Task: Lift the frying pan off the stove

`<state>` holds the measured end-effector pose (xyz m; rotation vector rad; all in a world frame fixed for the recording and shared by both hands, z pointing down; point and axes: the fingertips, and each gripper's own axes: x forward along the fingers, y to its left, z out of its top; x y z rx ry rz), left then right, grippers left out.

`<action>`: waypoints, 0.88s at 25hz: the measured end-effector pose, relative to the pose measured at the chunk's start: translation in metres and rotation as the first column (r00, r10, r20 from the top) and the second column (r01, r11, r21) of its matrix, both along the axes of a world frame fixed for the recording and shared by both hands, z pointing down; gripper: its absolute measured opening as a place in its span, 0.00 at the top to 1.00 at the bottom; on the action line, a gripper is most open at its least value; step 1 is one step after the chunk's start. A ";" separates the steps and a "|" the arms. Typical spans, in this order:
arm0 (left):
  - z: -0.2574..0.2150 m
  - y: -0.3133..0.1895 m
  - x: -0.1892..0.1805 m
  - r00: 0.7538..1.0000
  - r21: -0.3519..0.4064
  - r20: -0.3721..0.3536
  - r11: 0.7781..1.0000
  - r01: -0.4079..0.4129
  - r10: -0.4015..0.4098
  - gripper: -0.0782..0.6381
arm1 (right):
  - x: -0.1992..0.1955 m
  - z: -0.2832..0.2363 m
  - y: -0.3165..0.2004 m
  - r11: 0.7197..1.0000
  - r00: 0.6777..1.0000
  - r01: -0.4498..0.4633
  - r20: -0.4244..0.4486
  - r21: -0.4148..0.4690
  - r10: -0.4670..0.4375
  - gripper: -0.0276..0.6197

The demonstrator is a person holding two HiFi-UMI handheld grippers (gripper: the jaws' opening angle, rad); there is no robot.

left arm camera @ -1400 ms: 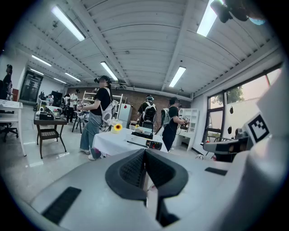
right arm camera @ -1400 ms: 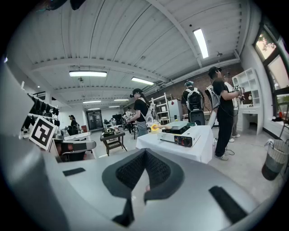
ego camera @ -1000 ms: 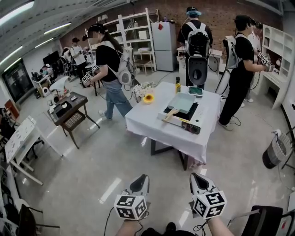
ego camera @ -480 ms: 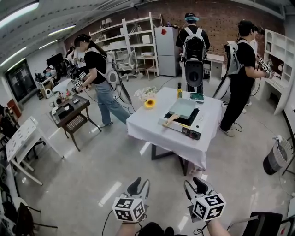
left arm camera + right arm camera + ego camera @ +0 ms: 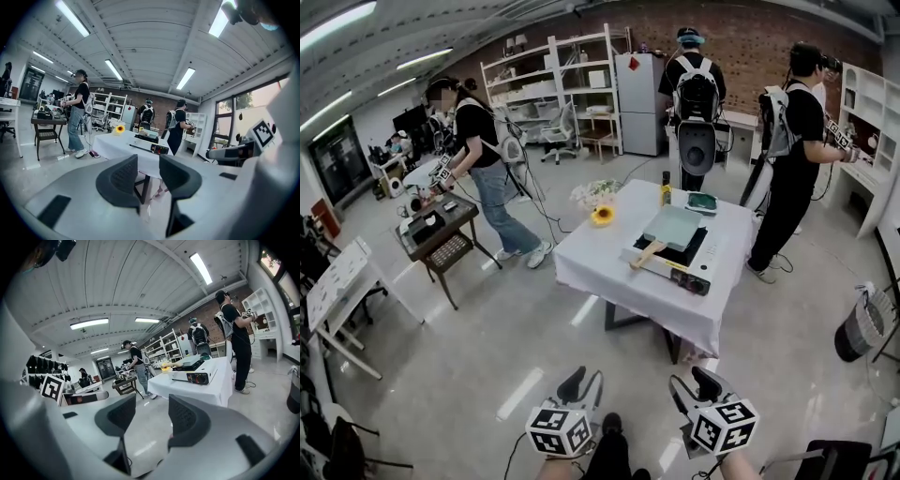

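Note:
A square pale-green frying pan (image 5: 673, 227) with a wooden handle (image 5: 645, 254) sits on a white portable stove (image 5: 694, 273) on the white-clothed table (image 5: 609, 267). The table stands a few steps ahead of me. My left gripper (image 5: 584, 382) and right gripper (image 5: 694, 384) are low in the head view, far short of the table and pointing toward it. Both have just been opening their jaws, and nothing is between them. In the left gripper view its jaws (image 5: 148, 164) frame the stove (image 5: 149, 146). The right gripper (image 5: 152, 408) looks at the pan (image 5: 192, 363) from the left.
A sunflower (image 5: 602, 216), a bottle (image 5: 665, 187) and a green item (image 5: 700, 200) share the table. Two people (image 5: 694, 84) (image 5: 792, 122) stand behind it. Another person (image 5: 473, 141) stands by a small dark table (image 5: 441, 230) at the left. A bin (image 5: 861, 323) is at the right.
Both grippers' jaws went from shut to open. The person at the left walked further left. The table looks slightly nearer.

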<state>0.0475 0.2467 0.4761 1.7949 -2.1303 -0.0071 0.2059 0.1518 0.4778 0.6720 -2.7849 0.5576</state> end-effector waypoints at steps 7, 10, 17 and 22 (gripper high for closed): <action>0.012 -0.044 -0.043 1.000 -0.015 -0.015 1.000 -0.004 0.004 0.72 | -0.034 0.008 -0.042 0.999 0.999 -0.034 -0.018 -0.012 0.033 0.61; 0.016 -0.068 -0.065 1.000 -0.027 -0.015 0.999 -0.026 0.025 0.72 | -0.055 0.012 -0.065 0.998 0.999 -0.046 -0.013 -0.034 0.046 0.61; 0.016 -0.121 -0.124 0.997 -0.041 -0.013 0.997 -0.070 0.070 0.72 | -0.111 0.006 -0.116 0.995 0.997 -0.083 0.008 -0.048 0.083 0.61; 0.012 -0.155 -0.165 0.995 -0.046 0.004 0.994 -0.100 0.100 0.72 | -0.145 0.000 -0.149 0.992 0.992 -0.125 0.004 -0.030 0.125 0.61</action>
